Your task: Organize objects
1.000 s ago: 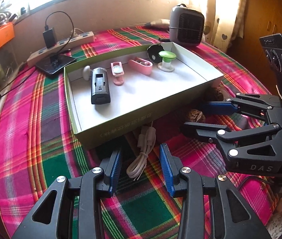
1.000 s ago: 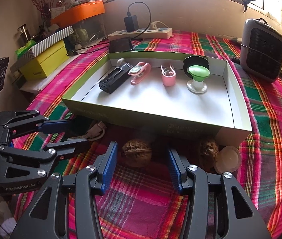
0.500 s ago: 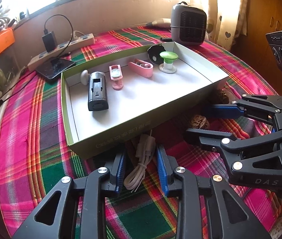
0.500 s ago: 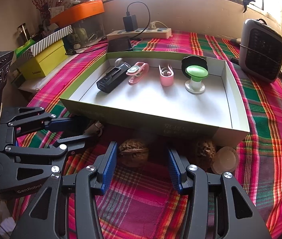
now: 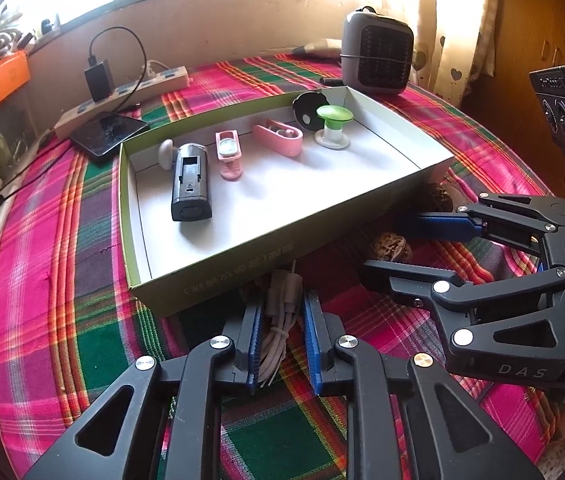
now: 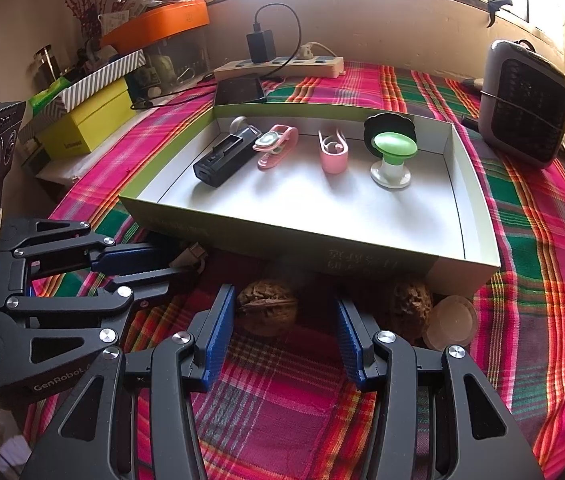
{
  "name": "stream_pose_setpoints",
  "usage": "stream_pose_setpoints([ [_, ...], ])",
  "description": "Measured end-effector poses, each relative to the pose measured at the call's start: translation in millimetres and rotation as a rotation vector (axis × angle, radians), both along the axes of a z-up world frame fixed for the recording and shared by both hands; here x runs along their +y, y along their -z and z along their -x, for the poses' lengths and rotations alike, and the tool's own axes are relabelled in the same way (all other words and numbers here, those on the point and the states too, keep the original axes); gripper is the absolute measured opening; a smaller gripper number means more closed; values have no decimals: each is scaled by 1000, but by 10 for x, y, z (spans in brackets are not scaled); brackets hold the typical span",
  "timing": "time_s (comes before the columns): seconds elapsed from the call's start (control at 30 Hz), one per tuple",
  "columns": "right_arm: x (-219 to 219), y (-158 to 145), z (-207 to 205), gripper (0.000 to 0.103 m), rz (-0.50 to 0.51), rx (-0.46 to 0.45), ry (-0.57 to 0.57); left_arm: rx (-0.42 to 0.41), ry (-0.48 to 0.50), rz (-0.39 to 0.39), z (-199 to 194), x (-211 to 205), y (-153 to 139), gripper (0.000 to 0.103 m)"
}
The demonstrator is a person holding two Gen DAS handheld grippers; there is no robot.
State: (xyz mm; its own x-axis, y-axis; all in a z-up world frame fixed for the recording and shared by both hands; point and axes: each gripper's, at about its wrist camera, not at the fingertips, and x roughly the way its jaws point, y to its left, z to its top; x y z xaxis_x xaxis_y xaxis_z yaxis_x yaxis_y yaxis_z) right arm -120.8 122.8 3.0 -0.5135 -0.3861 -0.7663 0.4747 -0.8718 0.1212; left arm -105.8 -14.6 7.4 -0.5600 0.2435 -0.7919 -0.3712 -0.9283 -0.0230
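Note:
A shallow green box [image 5: 242,270] [image 6: 362,258] on the plaid cloth holds a black device [image 5: 191,184], two pink clips and a green-topped knob [image 5: 333,126]. My left gripper [image 5: 282,314] has its jaws close around a coiled grey cable [image 5: 280,320] just in front of the box; the pads look near or touching it. My right gripper [image 6: 286,316] is open around a walnut [image 6: 268,310] by the box front. A second walnut [image 6: 410,308] and a clear round lid [image 6: 450,322] lie to its right.
A grey heater [image 6: 524,104] stands at the back right. A power strip [image 6: 282,66], a charger and a dark phone [image 6: 240,90] lie behind the box. Yellow and orange boxes [image 6: 86,126] crowd the left edge.
My left gripper has moved forward and its jaws have narrowed around the cable. My right gripper has crept forward around the walnut, still open.

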Motion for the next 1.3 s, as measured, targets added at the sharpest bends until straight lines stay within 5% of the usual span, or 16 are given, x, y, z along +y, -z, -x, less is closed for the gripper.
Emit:
stream_pose_setpoints([
  [0.5,-24,2,-17,33,-4,5,-7,-1,-22,-34,-33,-60,-30,15],
  [1.3,-47,-168,-104,33,19,40,-17,18,-63,-76,-95,-133,-194,15],
])
